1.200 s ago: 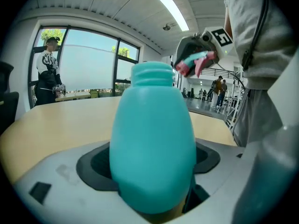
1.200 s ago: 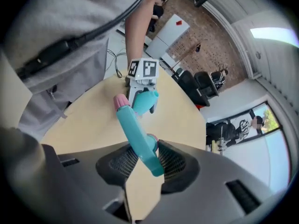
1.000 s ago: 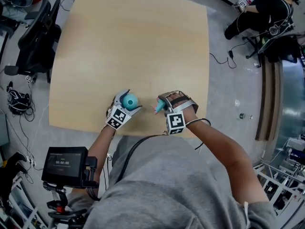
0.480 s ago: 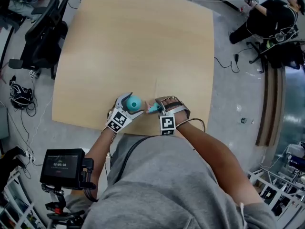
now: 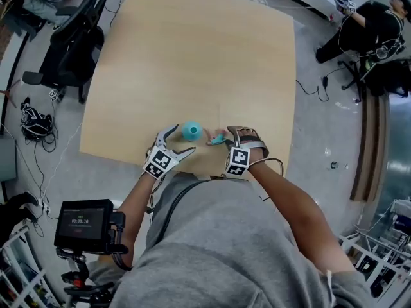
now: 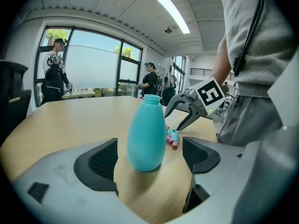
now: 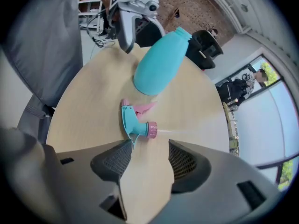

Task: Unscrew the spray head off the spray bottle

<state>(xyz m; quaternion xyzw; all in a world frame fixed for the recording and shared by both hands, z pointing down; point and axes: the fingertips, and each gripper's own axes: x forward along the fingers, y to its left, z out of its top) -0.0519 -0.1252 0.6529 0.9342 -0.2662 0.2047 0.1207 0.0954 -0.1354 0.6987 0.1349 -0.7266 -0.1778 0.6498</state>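
A teal plastic spray bottle (image 5: 191, 131) stands upright on the light wooden desk (image 5: 192, 56), close to the desk's near edge and about midway along it. Its neck is open, with no head on it. The teal plastic spray head with pink parts (image 7: 135, 122) lies on its side on the desk just beside the bottle, on the side toward the desk's right edge. It is not touching the bottle, and a thin pale tube runs out from its pink collar.

The left gripper (image 6: 149, 146) is low over the near edge with its jaws apart. In the left gripper view the bottle stands between the two black pads and a little ahead of them, with a gap on each side, so neither pad presses on it.

The right gripper (image 7: 149, 146) points at the spray head from the near edge, and its jaws are opening. The head lies just ahead of the pads, nearest the tip of the one at that view's left. Bare desk shows between the pads, and nothing is gripped.

Beyond the desk's left edge stands a black office chair (image 5: 64, 50) on the grey floor. A person in dark clothes (image 5: 366, 24) is past the far right corner.
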